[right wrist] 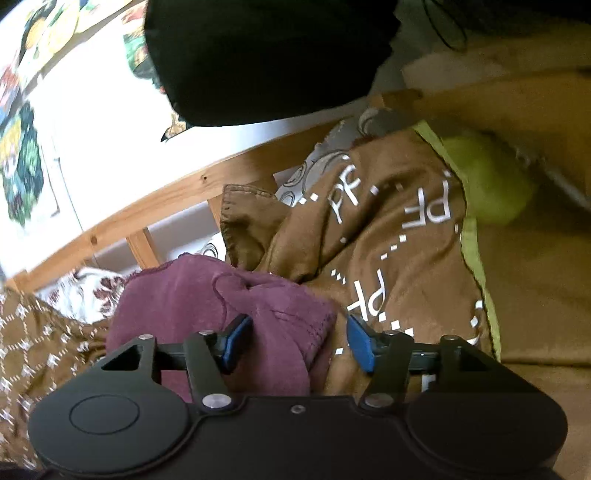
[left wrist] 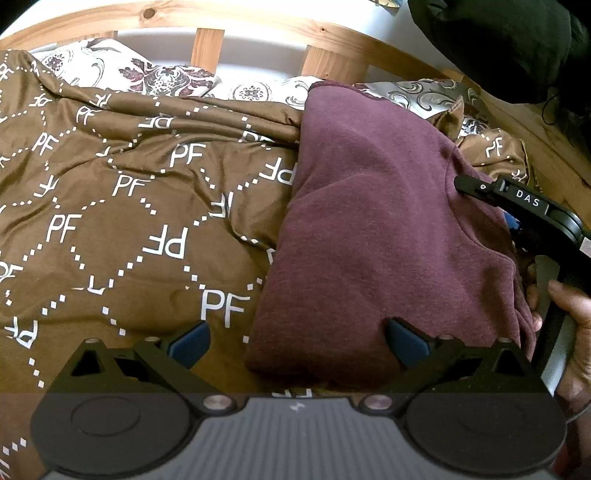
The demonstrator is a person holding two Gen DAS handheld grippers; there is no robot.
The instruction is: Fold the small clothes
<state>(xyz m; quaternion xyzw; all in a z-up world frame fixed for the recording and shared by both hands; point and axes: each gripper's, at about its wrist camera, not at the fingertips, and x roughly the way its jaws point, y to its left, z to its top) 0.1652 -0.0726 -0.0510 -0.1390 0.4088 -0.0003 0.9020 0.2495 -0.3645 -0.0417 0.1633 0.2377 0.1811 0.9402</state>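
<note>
A folded maroon sweatshirt (left wrist: 380, 229) lies on the brown "PF"-patterned bedspread (left wrist: 110, 206), below the wooden headboard (left wrist: 258, 26). The left gripper (left wrist: 299, 343) stands wide, straddling its near edge without pressing. The right gripper (right wrist: 291, 339) is parted, cloth between its blue pads (right wrist: 360, 343) ungripped.

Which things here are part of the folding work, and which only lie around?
Part of the job: maroon garment; left gripper; right gripper.

Only lying around: brown PF bedspread; patterned pillows; wooden bed frame; black bag; green ball.
</note>
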